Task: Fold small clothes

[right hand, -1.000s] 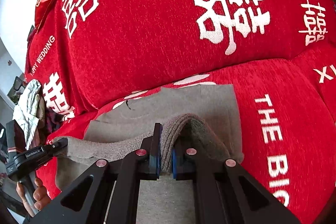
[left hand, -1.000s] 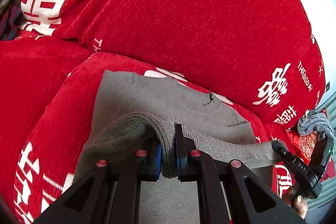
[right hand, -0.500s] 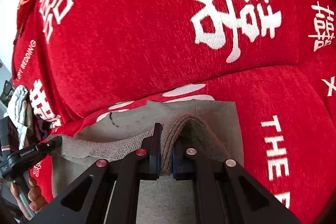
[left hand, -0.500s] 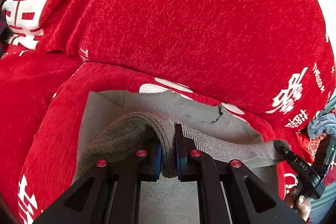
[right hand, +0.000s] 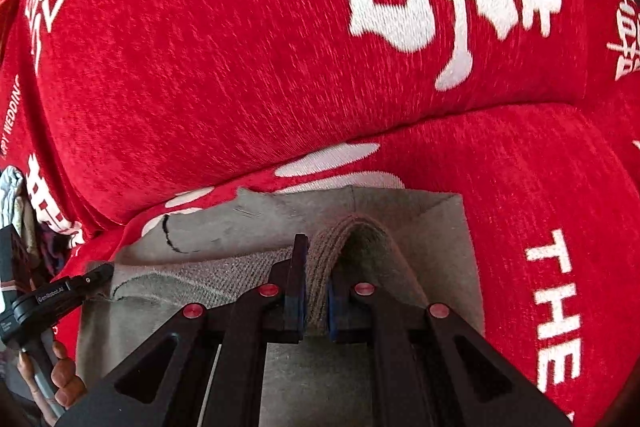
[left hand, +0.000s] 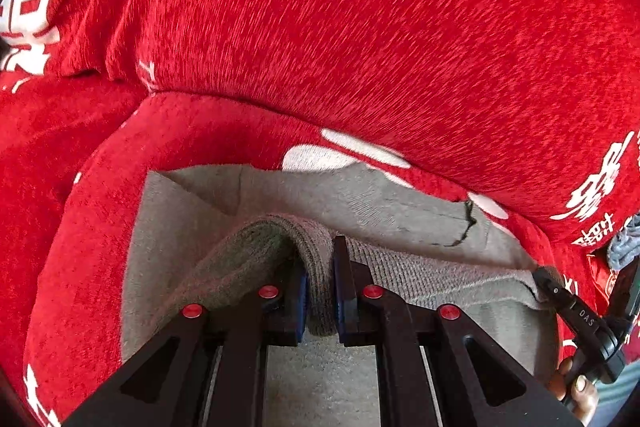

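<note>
Grey garment (left hand: 192, 227) lies flat on the red sofa seat cushion (left hand: 80, 227), its far edge close under the red back cushion (left hand: 360, 27) with white lettering. We've got its near hem lifted and doubled over: left gripper (left hand: 320, 291) clamped on a ribbed fold at the left corner, right gripper (right hand: 316, 291) clamped on the matching fold at the right corner (pads pressed tight on cloth in both wrist views). Hem runs taut between them, side to side, so the long axis of the fold line is across the seat, parallel to the back cushion. Both grippers sit at the near side, angled down; the garment's free far edge lies straight ahead, and neither hand is clearly nearer. We judge the coming move as carrying the hem forward onto that far edge. Versus a second ago: less flat grey shows ahead of the hem, the back cushion fills more of both views, so the hem has come forward and lower. A small pile of clothes (right hand: 12, 203) sits off at the sofa end.
</note>
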`<state>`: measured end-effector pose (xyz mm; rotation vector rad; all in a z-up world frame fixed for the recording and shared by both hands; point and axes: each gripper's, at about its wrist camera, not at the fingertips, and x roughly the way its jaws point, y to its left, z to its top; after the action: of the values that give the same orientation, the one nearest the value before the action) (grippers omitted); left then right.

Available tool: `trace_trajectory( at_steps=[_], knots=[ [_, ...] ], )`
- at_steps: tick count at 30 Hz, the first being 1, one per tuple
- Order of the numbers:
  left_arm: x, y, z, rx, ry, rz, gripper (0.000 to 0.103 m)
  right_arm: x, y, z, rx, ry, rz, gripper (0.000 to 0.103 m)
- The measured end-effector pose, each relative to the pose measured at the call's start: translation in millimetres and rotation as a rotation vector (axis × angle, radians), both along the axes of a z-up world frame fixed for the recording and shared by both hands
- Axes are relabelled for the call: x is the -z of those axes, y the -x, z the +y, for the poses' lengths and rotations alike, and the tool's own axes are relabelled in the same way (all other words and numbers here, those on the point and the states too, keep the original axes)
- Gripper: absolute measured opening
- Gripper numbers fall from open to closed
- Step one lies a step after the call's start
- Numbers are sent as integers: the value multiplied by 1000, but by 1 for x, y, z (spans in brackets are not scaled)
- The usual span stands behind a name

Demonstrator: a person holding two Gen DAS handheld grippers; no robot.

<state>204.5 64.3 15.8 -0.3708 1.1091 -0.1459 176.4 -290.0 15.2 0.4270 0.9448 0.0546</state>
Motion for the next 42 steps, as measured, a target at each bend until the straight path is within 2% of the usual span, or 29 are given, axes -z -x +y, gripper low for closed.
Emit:
trace_trajectory(
  at_steps=[5,7,8,9,10,11,12,14,16,17,20,22,25,27,29,31,32,33,35,39,41,42],
  knots=[
    [15,-4,5,-5,49,35,13,14,0,-7,14,-55,16,9],
    [17,-5,8,-8,79,40,19,16,0,-9,16,-76,16,11],
    [17,-5,9,8,117,39,36,16,0,-9,16,-84,18,11],
    [16,-6,8,25,150,30,59,17,0,-10,16,-93,20,13],
    [14,-5,7,36,172,16,68,17,-1,-11,17,-108,23,17],
    [10,-5,5,29,165,5,82,16,-1,-11,18,-119,22,19],
    [6,-5,4,17,145,-1,85,15,-1,-11,18,-129,19,25],
    [-2,-5,0,3,95,-11,85,11,0,-12,19,-142,9,38],
    [-8,-3,0,0,78,-25,85,3,3,-13,35,-139,-14,57],
    [-13,2,-1,-5,59,-45,85,-4,7,-16,55,-124,-38,59],
    [-24,15,-16,23,-40,-98,85,-22,17,-10,66,-16,-80,61],
    [-23,18,-37,78,-122,-100,85,-27,18,14,-22,70,-83,61],
    [-13,18,-70,150,-299,-106,85,-22,14,54,-148,184,-40,61],
    [-4,10,-75,151,-351,-80,85,-11,6,76,-214,256,3,61],
    [8,-4,-65,120,-361,-25,85,1,-5,82,-226,304,35,61],
    [17,-16,-50,90,-309,22,85,10,-18,75,-189,332,85,60],
    [15,-18,-42,81,-268,9,85,14,-22,64,-153,314,96,60],
    [13,-19,-39,75,-268,-1,85,15,-25,54,-133,270,95,59],
    [20,-23,-35,61,-319,0,85,16,-25,40,-107,189,83,58],
    [21,-26,-26,39,-277,2,85,18,-20,36,-108,178,50,58],
    [15,-21,-30,47,-312,-3,85,13,-15,29,-72,163,47,58],
    [11,-15,-32,47,-336,-19,85,9,-11,28,-42,186,48,61]
  ],
)
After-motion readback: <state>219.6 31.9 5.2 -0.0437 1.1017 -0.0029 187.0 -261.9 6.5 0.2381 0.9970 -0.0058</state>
